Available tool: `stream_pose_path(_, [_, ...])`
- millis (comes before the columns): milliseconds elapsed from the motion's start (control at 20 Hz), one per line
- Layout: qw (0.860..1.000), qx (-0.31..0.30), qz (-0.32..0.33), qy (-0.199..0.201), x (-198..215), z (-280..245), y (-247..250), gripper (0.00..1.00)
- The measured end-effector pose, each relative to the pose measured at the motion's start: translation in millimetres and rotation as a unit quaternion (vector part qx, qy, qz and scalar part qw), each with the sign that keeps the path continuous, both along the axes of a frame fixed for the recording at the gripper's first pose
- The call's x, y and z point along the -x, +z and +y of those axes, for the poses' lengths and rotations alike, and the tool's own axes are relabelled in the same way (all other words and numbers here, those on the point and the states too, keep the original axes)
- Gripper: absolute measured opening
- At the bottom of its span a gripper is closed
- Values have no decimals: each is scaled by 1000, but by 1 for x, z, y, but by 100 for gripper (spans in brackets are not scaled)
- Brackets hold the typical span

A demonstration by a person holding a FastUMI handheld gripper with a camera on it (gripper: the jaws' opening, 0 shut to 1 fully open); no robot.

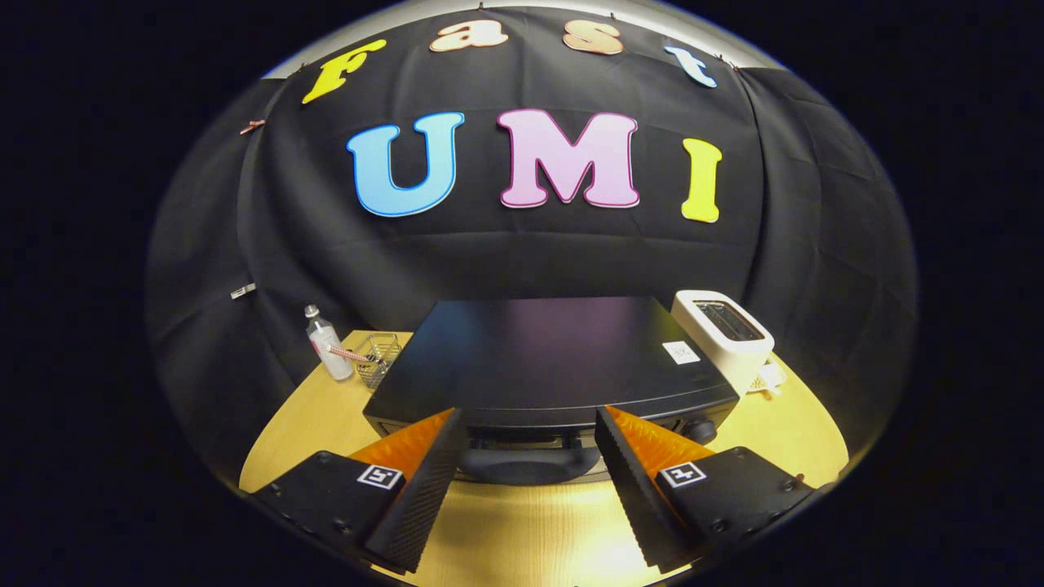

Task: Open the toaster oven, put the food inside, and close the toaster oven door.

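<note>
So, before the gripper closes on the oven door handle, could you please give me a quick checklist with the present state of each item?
1. Gripper open wide enough for the handle: ok, its fingers stand well apart.
2. Dark curved door handle lies between the fingers: ok, roughly centred.
3. Fingers touching the handle: not ok, both are apart from it.
4. Door of the black flat-topped toaster oven closed: ok, it looks shut, handle up at the front.
5. Food ready on the light wooden table: cannot tell, no food seen.
6. White slot toaster and clear plastic bottle clear of the door's swing: ok, both stand beside the oven, toward the back.
</note>
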State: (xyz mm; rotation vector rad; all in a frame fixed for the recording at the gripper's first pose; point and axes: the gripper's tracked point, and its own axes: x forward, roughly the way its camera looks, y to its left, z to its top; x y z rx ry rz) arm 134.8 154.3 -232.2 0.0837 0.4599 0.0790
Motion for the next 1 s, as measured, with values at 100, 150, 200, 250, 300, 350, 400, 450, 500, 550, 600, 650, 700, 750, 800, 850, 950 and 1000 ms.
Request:
stream_pose_path(100, [1000, -6, 18, -2, -4, 4, -16, 98])
stream_pose_path(150, [1000, -7, 24, -3, -6, 5, -22, 98])
stream_pose_path(200, [999, -6, 33, -4, -9, 6, -27, 98])
stream_pose_path(250, [1000, -1, 25, -10, -7, 3, -26, 98])
stream_pose_path(300, [1000, 3, 23, -11, -13, 3, -27, 98])
stream_pose_path(350, [1000, 5, 24, -10, -9, 5, -26, 97])
stream_pose_path(400, [1000, 8, 22, -9, -8, 5, -27, 98])
stream_pose_path(450, [1000, 12, 24, -7, -6, 6, -29, 98])
stream_pose_path(500, [999, 17, 28, -3, -5, 7, -31, 98])
stream_pose_path(550, [999, 20, 33, 1, -3, 9, -34, 98])
stream_pose_path(600, [999, 21, 44, 2, 1, 8, -38, 98])
stream_pose_path(650, [999, 19, 34, 1, 3, 8, -36, 98])
stream_pose_path(700, [999, 17, 41, 0, 11, 7, -38, 98])
stream_pose_path(750, [999, 17, 36, 0, 15, 8, -37, 98])
stream_pose_path(800, [999, 17, 40, 0, 22, 8, -39, 98])
stream_pose_path(850, [999, 17, 40, 0, 27, 8, -39, 98])
stream_pose_path(950, [999, 16, 44, 0, 39, 7, -43, 98])
stream_pose_path(1000, [999, 17, 48, 1, 46, 8, -45, 98])
